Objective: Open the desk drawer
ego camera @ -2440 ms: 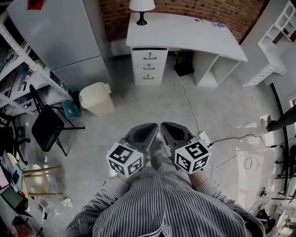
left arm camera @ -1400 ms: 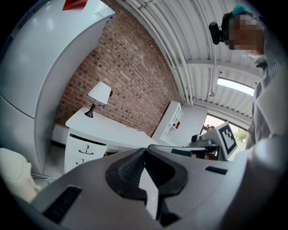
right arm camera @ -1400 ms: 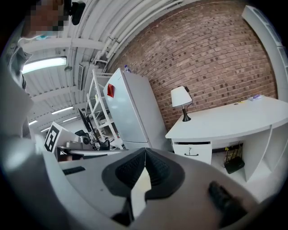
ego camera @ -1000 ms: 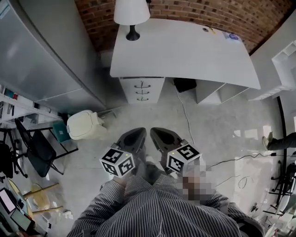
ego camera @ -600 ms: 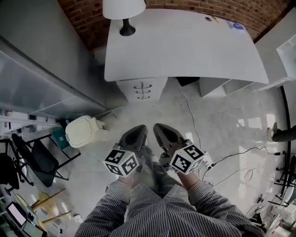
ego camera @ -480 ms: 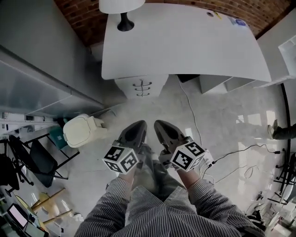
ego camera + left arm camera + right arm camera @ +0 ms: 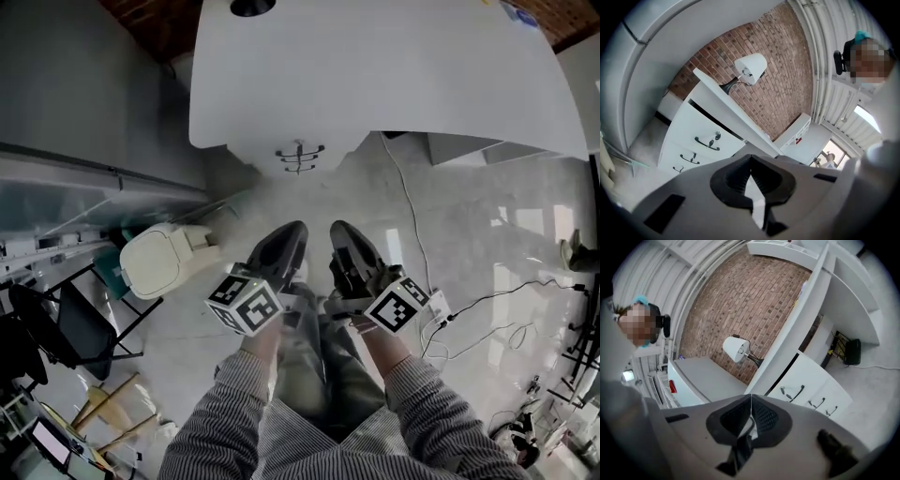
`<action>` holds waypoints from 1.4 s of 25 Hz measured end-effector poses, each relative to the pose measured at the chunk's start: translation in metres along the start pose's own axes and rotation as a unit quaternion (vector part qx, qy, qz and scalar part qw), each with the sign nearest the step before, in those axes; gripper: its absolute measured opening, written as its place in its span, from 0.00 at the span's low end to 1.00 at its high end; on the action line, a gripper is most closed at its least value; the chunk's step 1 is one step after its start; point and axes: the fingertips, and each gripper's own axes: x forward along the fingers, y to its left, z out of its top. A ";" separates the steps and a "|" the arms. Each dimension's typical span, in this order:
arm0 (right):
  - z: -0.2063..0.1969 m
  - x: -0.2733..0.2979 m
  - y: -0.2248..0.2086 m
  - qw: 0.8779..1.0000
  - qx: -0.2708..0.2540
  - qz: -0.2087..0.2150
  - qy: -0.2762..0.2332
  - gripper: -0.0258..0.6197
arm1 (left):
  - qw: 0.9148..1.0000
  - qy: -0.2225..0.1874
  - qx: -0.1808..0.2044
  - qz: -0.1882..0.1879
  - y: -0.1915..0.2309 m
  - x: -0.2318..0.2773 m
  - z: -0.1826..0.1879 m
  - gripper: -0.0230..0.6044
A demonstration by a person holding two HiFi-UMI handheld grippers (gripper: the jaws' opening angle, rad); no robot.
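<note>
Under the front edge of the white tabletop (image 7: 375, 75), toward its left corner: desk drawer (image 7: 696, 129), topmost of three stacked flat white fronts, each with a dark curved handle (image 7: 707, 144); all fronts sit flush. Tabletop smooth, matt, corners rounded. Lamp (image 7: 751, 68) at its back left corner, white shade, dark stem. Red brick wall (image 7: 783, 61) behind. Floor (image 7: 487, 234) pale, marbled, glossy; cream lidded bin (image 7: 164, 261) and thin cable (image 7: 405, 206) on it. Left gripper (image 7: 294, 229) and right gripper (image 7: 337, 229) side by side above floor, well apart from drawer, both clenched on nothing; grey shells, ribbed dark pads.
</note>
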 end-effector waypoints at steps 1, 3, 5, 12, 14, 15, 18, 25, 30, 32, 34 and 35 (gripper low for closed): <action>0.000 0.005 -0.006 1.000 0.018 0.006 -0.009 0.07 | 1.000 0.006 -0.002 -0.001 0.008 0.003 -0.004 0.06; -0.002 0.014 -0.021 0.999 0.042 -0.001 -0.020 0.07 | 1.000 0.015 -0.004 -0.003 0.021 0.011 -0.008 0.06; -0.006 0.021 -0.037 0.998 0.048 -0.020 -0.018 0.07 | 1.000 0.015 0.000 -0.003 0.032 0.017 -0.009 0.06; -0.032 0.040 -0.075 0.998 0.047 -0.041 0.000 0.07 | 1.000 0.007 -0.017 0.009 0.070 0.038 -0.013 0.06; -0.040 0.047 -0.087 0.998 0.056 -0.042 0.005 0.07 | 0.999 0.001 -0.034 0.010 0.081 0.044 -0.014 0.06; -0.043 0.050 -0.093 0.997 0.065 -0.040 0.007 0.07 | 0.999 -0.002 -0.041 0.009 0.087 0.048 -0.014 0.06; -0.049 0.062 -0.110 0.995 0.092 -0.041 0.012 0.07 | 0.998 -0.009 -0.069 0.006 0.102 0.056 -0.011 0.06; -0.044 0.086 -0.137 0.991 0.118 -0.056 0.011 0.07 | 0.992 -0.023 -0.127 0.010 0.132 0.077 -0.011 0.13; -0.043 0.101 -0.151 0.986 0.159 -0.052 -0.007 0.19 | 0.984 -0.035 -0.174 -0.001 0.152 0.090 -0.002 0.22; -0.043 0.105 -0.158 0.985 0.166 -0.055 -0.011 0.20 | 0.980 -0.040 -0.197 0.001 0.160 0.093 -0.002 0.22; -0.042 0.111 -0.166 0.984 0.170 -0.057 -0.012 0.21 | 0.973 -0.047 -0.226 0.002 0.167 0.099 -0.002 0.22; -0.041 0.114 -0.170 0.983 0.172 -0.058 -0.012 0.22 | 0.970 -0.052 -0.239 0.002 0.169 0.102 -0.001 0.22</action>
